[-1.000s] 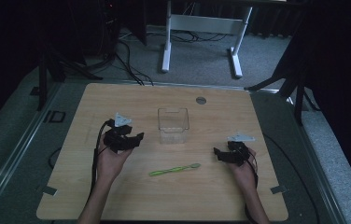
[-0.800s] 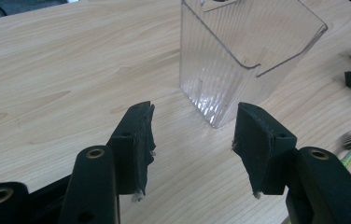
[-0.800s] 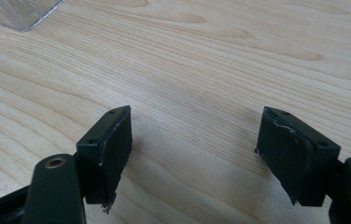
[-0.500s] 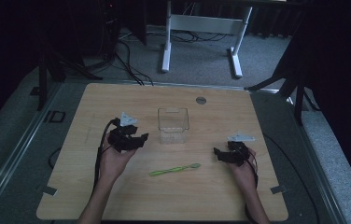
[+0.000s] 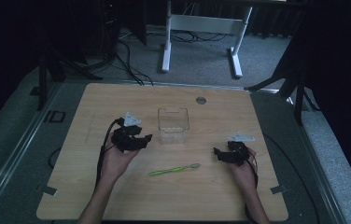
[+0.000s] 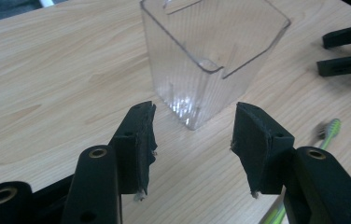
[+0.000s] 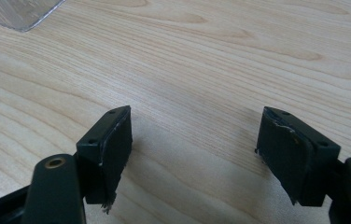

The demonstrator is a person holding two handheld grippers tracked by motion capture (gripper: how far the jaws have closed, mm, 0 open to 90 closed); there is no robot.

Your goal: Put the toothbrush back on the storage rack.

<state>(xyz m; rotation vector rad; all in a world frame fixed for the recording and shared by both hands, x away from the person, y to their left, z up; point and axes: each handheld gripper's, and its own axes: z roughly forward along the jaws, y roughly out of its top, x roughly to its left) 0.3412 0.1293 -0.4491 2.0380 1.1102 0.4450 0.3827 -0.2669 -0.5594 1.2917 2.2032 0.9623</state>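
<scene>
**Left gripper view: claw lined up on the clear box, nothing gripped yet**

Left gripper view has the left claw [image 6: 192, 144] low in the frame, its jaws apart with only bare wood between them; they have just been closing a little, on nothing. Just past the tips, at upper centre, stands the clear plastic box [image 6: 211, 56], upright and open-topped, one corner turned toward the claw. At the right edge lies the green toothbrush [image 6: 326, 133], and in the upper right corner the other claw's tips show.

In the high view the left claw [image 5: 144, 138] sits left of centre beside the box [image 5: 173, 125], close but not touching. The toothbrush [image 5: 174, 170] lies below centre on the wooden table [image 5: 117, 100], between the two hands. The right claw [image 5: 218, 153], at right of centre, is spread wide over bare table, well apart from both things.

Likely risks: the box looks light and slick, so a jaw meeting its corner instead of a flat wall could push it away or tip it. A squeeze across the corner may let it twist out. Sweeping toward the toothbrush could knock the box aside
</scene>
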